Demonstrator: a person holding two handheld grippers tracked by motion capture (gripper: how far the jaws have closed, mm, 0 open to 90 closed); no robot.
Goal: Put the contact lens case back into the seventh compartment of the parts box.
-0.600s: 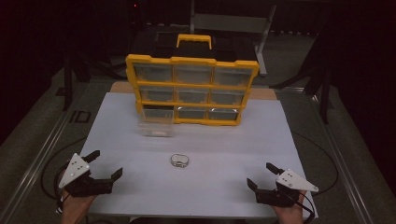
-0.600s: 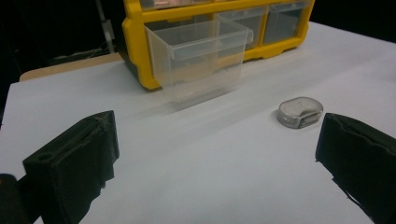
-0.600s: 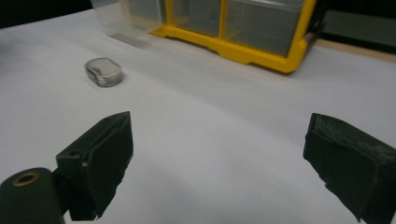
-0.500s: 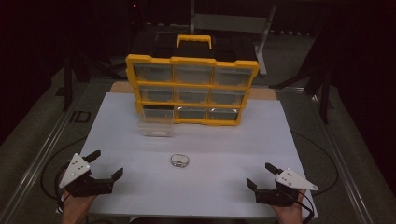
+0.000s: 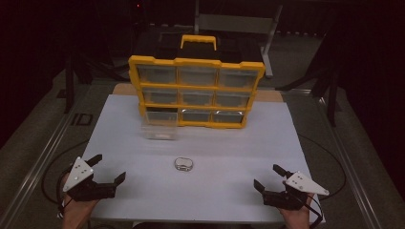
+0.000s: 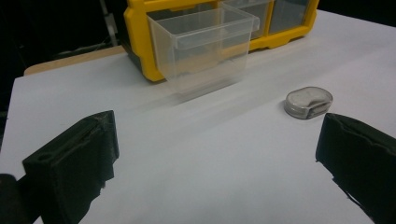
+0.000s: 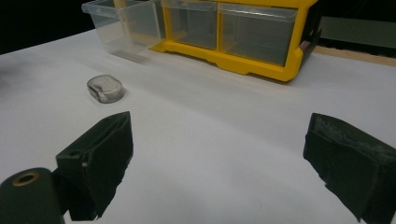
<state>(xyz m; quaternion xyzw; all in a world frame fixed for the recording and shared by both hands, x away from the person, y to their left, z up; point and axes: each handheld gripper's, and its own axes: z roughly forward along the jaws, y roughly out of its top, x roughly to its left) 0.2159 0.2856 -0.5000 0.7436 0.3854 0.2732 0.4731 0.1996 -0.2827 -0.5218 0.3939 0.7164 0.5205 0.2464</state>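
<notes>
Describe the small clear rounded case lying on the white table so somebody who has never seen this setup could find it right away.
Start at the yellow organiser cabinet with clear drawers at the back of the white table. One clear plastic drawer has been pulled out in front of its lower left corner. Nearer the person, alone mid-table, lies the small rounded clear case: low, flat, pebble-shaped, unlike the boxy drawer.

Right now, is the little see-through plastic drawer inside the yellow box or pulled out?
Pulled out. The clear plastic drawer stands on the white table, in front of the yellow drawer cabinet.
</notes>
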